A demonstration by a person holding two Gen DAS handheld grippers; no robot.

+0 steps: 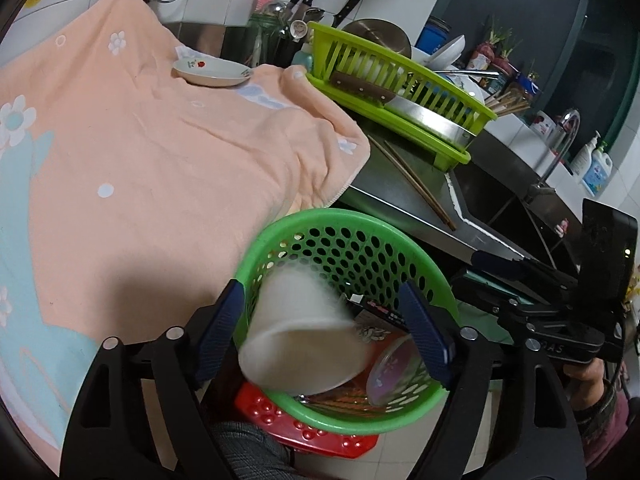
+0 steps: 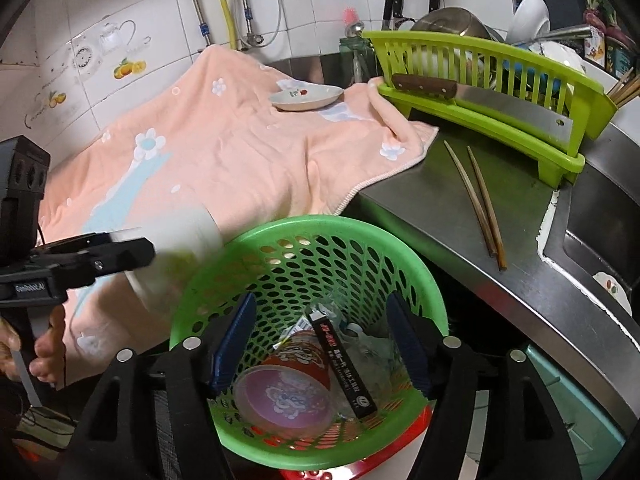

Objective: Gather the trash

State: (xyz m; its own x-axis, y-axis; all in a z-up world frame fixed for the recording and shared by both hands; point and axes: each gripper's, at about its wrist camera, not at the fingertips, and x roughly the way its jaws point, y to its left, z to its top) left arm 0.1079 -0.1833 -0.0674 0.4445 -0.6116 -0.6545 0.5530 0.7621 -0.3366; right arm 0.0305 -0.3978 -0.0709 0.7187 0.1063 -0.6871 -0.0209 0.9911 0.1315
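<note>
A green perforated basket (image 1: 340, 216) (image 2: 320, 224) stands below both grippers. In it lie a red noodle cup with a purple lid (image 2: 286, 394), a black box (image 2: 344, 364) and clear wrapping (image 2: 374, 346). A white paper cup (image 1: 296, 332) (image 2: 176, 240), blurred and tilted, is at the basket's rim between the fingers of my left gripper (image 1: 324, 324) (image 2: 136, 250). That gripper is open, with a gap showing on the cup's right side. My right gripper (image 2: 322, 340) (image 1: 492, 268) is open above the basket's inside, with nothing between its pads.
A peach towel (image 1: 160, 152) covers the counter, with a small plate (image 1: 212, 70) on it. A lime dish rack (image 2: 500, 92) holds a cleaver (image 2: 480, 100). Two chopsticks (image 2: 480, 200) lie on the steel counter beside the sink (image 2: 600, 232). A red stool (image 1: 304, 428) is under the basket.
</note>
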